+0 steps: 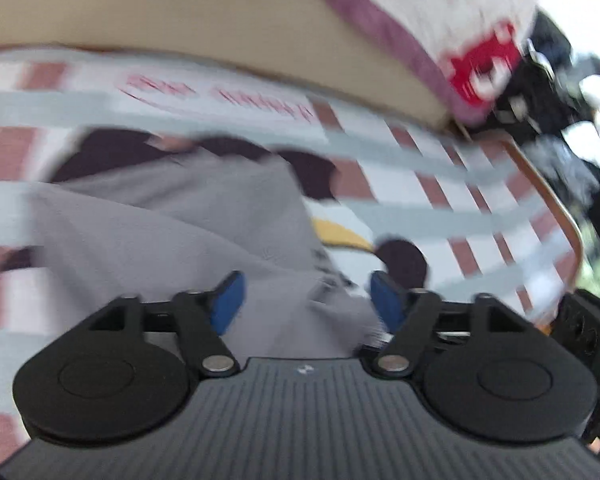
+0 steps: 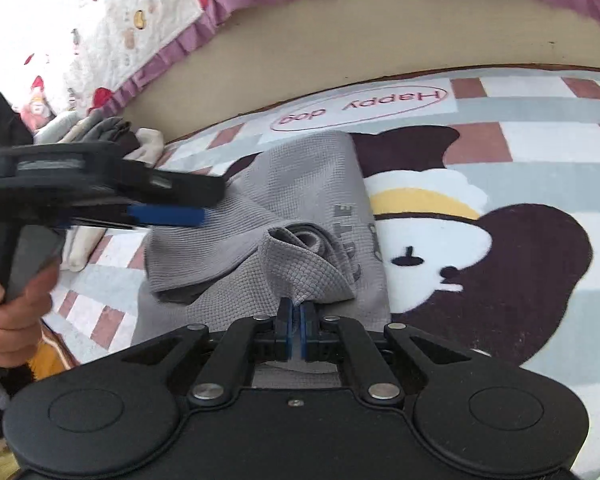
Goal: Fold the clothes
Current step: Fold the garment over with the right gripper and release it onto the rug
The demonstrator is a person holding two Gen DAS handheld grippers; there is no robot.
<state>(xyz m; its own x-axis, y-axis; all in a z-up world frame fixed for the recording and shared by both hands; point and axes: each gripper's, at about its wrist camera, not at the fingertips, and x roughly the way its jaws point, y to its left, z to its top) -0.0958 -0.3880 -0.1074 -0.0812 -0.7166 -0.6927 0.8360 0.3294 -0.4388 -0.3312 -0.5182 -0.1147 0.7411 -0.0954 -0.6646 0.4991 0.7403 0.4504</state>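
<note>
A grey waffle-knit garment [image 2: 300,184] with dark lettering lies partly folded on a cartoon-dog rug [image 2: 500,184]. My right gripper [image 2: 296,308] is shut on a bunched fold of the garment at its near edge, and the cloth rises between the blue pads. My left gripper [image 2: 208,204] appears side-on at the left of the right wrist view, over the garment's left part, held by a person's hand [image 2: 4,300]. In the blurred left wrist view the left gripper [image 1: 304,292] stands open above the grey garment [image 1: 160,232], its pads apart and pressing on nothing.
A bed base [image 2: 340,40] with a white, red and purple-frilled quilt [image 2: 148,20] runs along the rug's far edge. A pile of folded clothes [image 2: 112,136] sits at the rug's far left. Dark clutter [image 1: 540,80] lies beyond the rug's edge in the left wrist view.
</note>
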